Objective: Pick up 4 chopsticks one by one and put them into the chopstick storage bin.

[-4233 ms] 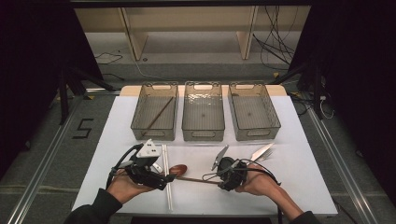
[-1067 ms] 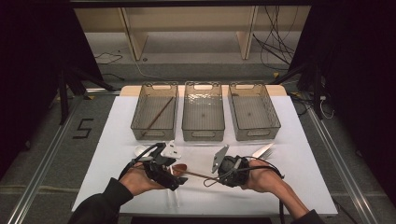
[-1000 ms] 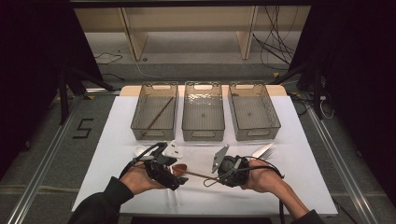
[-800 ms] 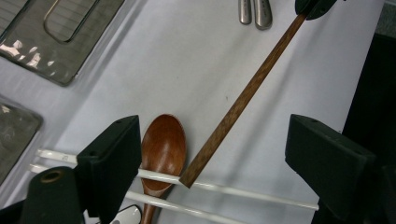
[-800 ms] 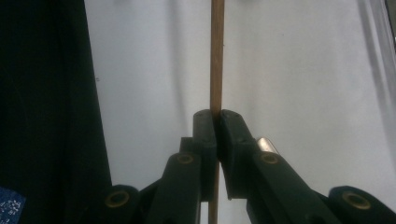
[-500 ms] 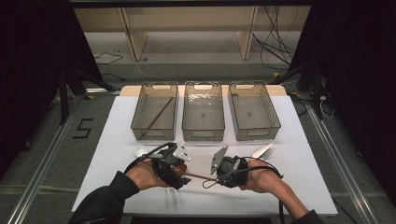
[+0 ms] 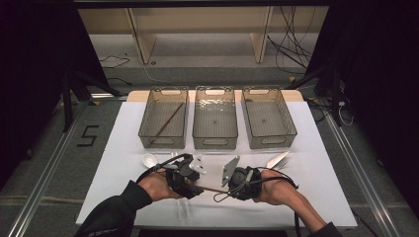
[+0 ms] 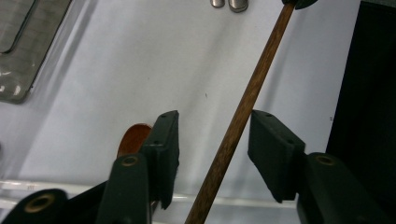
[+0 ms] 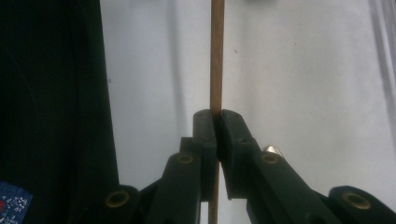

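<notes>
Passing: the wooden stick hangs just above the tabletop, spanning between the two hands in front of the three bins.
Right hand-held gripper: clamped tight on the stick, which runs straight up between its pads.
Left hand-held gripper: half open, jaws just been closing, stick between them, neither pad pressing yet.
Advice: the person should centre the stick between the pads, close fully, and only then let the right side release.
Risk: an off-centre pinch could swing the stick.

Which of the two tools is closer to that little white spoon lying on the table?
Left. The left tool sits just below and right of the white spoon; the right tool is farther right, clamping the wooden stick.
</notes>
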`<state>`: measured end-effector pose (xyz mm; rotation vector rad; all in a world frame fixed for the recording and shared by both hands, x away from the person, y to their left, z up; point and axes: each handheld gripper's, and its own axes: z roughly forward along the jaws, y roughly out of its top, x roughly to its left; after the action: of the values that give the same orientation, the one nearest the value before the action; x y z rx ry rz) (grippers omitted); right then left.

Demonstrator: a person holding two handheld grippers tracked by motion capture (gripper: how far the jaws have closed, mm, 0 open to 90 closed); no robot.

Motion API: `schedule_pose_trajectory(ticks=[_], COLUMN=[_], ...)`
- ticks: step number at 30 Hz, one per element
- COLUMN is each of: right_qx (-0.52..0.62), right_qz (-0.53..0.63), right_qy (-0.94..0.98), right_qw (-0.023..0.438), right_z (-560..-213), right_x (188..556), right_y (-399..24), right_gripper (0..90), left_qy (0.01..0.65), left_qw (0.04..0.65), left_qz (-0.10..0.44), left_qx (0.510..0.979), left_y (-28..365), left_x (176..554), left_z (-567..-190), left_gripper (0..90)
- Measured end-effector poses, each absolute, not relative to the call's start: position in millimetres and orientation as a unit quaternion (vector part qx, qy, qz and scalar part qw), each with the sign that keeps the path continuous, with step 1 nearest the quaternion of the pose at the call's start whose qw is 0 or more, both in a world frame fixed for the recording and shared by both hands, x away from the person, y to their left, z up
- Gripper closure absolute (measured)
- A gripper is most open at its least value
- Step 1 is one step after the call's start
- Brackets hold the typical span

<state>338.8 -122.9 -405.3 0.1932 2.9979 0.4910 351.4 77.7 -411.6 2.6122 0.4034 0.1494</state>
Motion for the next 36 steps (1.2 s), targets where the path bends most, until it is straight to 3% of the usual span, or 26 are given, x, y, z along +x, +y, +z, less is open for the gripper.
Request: schedule_pose_trajectory(ticks=[11,28,33,36], right_qx=[0.056,0.035,0.079,0.114], right_qz=[0.165,0.180,0.204,0.220], right_qy=[0.984,0.982,0.974,0.966], right_qw=[0.044,0.050,0.065,0.074], right_z=[-405.2,-403.2,-394.6,-390.9], right_x=[338.1,337.9,340.5,344.2], right_y=[-122.9,-129.9,-136.0,-140.9], right_gripper=[86.0,81.6,62.7,59.0], left_qy=[0.109,0.059,0.091,0.110], left_qw=[0.249,0.265,0.278,0.279], left_qz=[0.039,-0.005,-0.002,0.012], left_qx=[0.961,0.962,0.956,0.954], left_y=[75.5,78.9,89.9,93.9], left_x=[346.8,342.7,351.3,354.4], left_z=[-411.9,-411.1,-410.4,-408.6], left_gripper=[72.0,83.7,83.7,83.7])
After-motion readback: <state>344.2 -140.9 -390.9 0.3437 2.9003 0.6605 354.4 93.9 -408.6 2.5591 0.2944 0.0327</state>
